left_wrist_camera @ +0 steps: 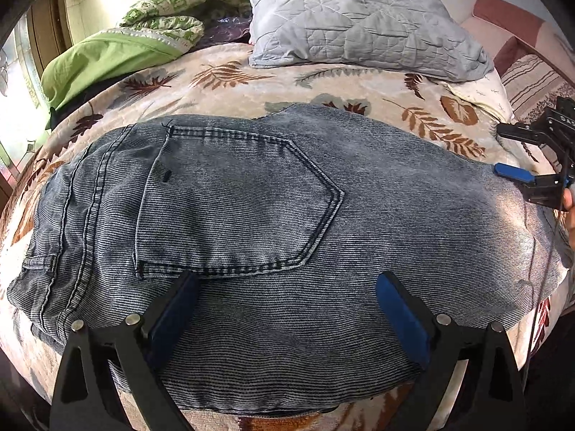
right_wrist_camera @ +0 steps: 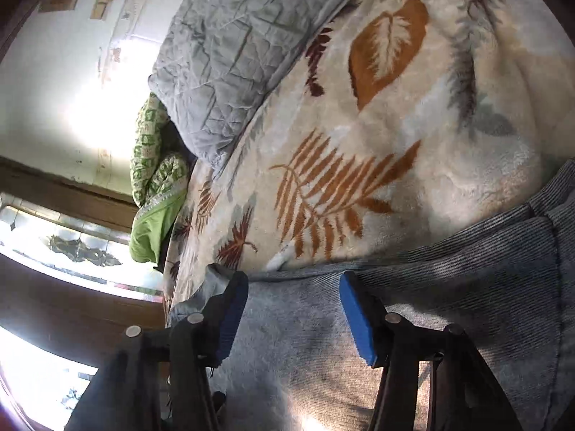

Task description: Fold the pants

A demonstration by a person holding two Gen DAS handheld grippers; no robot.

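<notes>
Here the faded blue-grey denim pants (left_wrist_camera: pixel 251 208) lie flat on the cream plush blanket printed with rust and brown leaves (left_wrist_camera: pixel 222 75), already doubled into a broad bundle with a stitched back pocket facing up. Their long axis runs side to side across the left wrist view, waistband and belt loop at the left end, the folded end at the right.

The left gripper (left_wrist_camera: pixel 285 309) hangs over the near long edge of the pants, about midway along them, its blue-padded fingers (left_wrist_camera: pixel 172 316) spread wide with only denim showing beneath and nothing pinched. The right gripper (right_wrist_camera: pixel 293 309) sits at the far right end of the bundle; in the left wrist view it shows as black arms with one blue pad (left_wrist_camera: pixel 510 173) just at the cloth's edge. Its jaws stand partly apart over the denim, with no cloth gripped between them that I can see.

So the right gripper is the one at an end of the long axis and the left is at the middle. My judgement is that the next fold would carry the right end over toward the waistband, with the left placed to hold or crease the middle. A grey quilted pillow (left_wrist_camera: pixel 359 18) and a green patterned bedcover (left_wrist_camera: pixel 158 10) lie well beyond the pants
</notes>
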